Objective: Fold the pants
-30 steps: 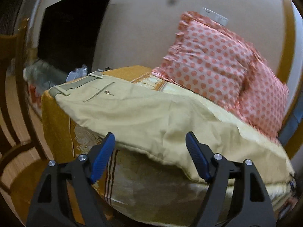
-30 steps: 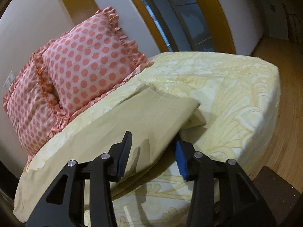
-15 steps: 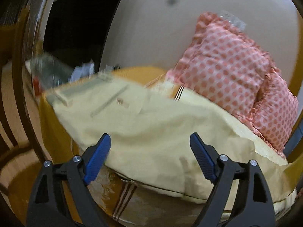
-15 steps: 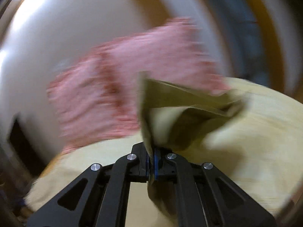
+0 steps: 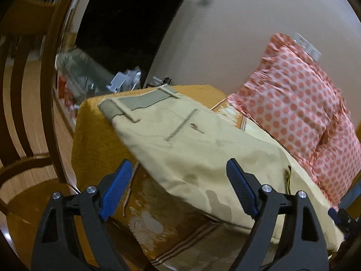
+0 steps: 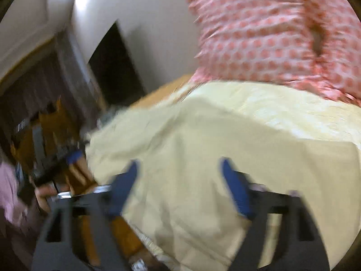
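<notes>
Beige pants (image 5: 203, 149) lie on the bed, waistband at the far left over an orange cloth (image 5: 94, 140). A pale fold lies over the right part. My left gripper (image 5: 178, 189) is open, its blue pads just in front of the pants' near edge, holding nothing. In the blurred right wrist view my right gripper (image 6: 180, 185) is open above the pale pants cloth (image 6: 191, 158) and holds nothing. The left gripper's blue tip (image 6: 74, 155) shows at the left there.
Two pink dotted pillows (image 5: 302, 103) lean on the wall behind the pants. A yellow patterned bedsheet (image 6: 282, 113) covers the bed. A wooden chair (image 5: 24, 113) stands at the left. A dark screen (image 5: 130, 22) and cluttered shelf (image 5: 90, 72) sit behind the bed.
My right gripper shut on the pant leg end, carried it up and leftward, and has now let go and stands open. My left gripper stayed open and shifted slightly.
</notes>
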Demonstrator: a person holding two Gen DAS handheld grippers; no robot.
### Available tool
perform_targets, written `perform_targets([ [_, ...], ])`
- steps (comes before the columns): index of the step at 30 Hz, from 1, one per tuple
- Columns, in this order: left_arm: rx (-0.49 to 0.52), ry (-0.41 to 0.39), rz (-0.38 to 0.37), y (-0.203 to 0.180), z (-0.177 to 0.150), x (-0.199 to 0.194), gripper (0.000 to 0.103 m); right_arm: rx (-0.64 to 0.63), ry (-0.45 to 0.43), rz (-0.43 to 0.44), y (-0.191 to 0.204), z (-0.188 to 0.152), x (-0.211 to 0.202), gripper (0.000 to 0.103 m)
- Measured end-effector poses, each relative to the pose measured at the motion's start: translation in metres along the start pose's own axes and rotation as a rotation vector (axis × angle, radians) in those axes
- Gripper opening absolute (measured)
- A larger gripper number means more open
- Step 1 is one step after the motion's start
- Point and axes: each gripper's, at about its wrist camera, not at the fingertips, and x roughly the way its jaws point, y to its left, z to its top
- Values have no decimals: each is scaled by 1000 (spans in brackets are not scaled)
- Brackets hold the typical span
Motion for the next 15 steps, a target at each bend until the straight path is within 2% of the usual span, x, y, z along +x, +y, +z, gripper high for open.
perform_targets([
  [1,-16,8,0,4,1,3,84,20,-12,-3,-7,3,-3,82],
  [3,-63,30,-1,12,3,12,84,22,-42,-106,-14,6,-5,73],
  [4,-80,39,-4,15,3,15,84,-5,-21,-201,-16,7,0,70],
  [5,-92,46,-8,16,3,18,84,-22,16,-257,-18,7,7,70],
  [6,-93,52,-6,16,3,21,83,-21,58,-277,-21,6,16,70],
  [10,-83,59,-2,11,3,26,82,17,126,-258,-24,-4,33,71],
  [15,-87,89,42,-5,7,25,83,28,123,-235,-25,-10,32,72],
])
